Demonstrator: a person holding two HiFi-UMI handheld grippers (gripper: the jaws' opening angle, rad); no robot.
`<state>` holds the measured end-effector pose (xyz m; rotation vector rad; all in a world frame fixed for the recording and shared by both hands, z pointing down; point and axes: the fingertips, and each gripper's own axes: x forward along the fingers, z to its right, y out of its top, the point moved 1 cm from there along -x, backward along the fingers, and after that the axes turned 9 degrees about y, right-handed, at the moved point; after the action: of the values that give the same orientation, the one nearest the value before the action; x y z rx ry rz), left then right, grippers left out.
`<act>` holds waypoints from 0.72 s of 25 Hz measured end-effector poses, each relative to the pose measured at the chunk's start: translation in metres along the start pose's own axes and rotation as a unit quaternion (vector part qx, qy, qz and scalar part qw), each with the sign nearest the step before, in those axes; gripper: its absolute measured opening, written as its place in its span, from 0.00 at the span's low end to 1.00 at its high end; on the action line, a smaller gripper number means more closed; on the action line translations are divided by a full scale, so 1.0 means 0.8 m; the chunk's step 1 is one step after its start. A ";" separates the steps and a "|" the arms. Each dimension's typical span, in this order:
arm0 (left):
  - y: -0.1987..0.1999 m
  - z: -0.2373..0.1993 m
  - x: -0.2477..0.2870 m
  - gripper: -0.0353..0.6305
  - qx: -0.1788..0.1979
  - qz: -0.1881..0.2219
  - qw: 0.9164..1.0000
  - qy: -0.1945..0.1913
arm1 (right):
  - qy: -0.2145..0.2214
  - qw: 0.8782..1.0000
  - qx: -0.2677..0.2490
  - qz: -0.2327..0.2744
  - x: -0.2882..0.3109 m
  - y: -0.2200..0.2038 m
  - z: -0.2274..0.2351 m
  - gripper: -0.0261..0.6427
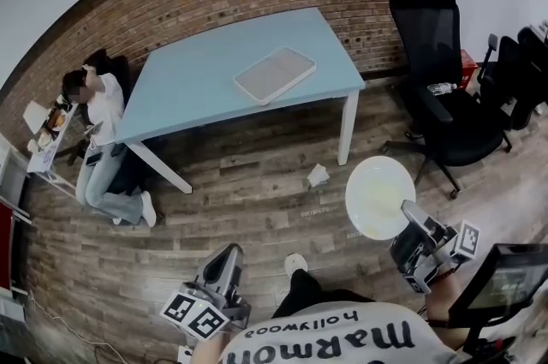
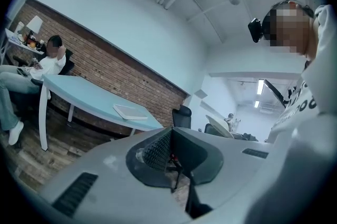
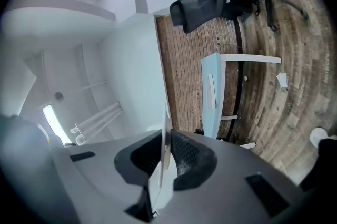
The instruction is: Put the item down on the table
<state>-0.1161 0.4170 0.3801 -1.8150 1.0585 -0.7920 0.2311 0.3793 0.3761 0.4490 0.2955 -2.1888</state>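
Both grippers are hovering short of the blue table (image 1: 210, 75): the right gripper (image 1: 409, 217) is pinching a white plate (image 1: 377, 195) by its rim; the left gripper (image 1: 226, 258) is pressing its jaws together on nothing.

Upside down across the wearer's white shirt (image 1: 342, 335), dark print reads "hollywood" above larger letters "marmon"; nothing else legible.

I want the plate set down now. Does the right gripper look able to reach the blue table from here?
Probably not: the right gripper, shut on the plate, hangs well short of the table, with open floor between.
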 end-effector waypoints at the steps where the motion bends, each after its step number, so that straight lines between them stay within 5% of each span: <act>1: 0.005 -0.006 0.010 0.06 -0.002 0.000 1.000 -0.001 | -0.002 1.000 -0.004 -0.002 0.011 0.005 0.002 0.08; 18: 0.114 -0.114 0.173 0.06 -0.002 -0.008 1.000 -0.022 | -0.016 1.000 -0.013 -0.008 0.210 0.075 0.064 0.08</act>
<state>-0.1624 0.2364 0.3498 -1.8378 1.0182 -0.7574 0.1724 0.2051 0.3489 0.3993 0.3103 -2.2032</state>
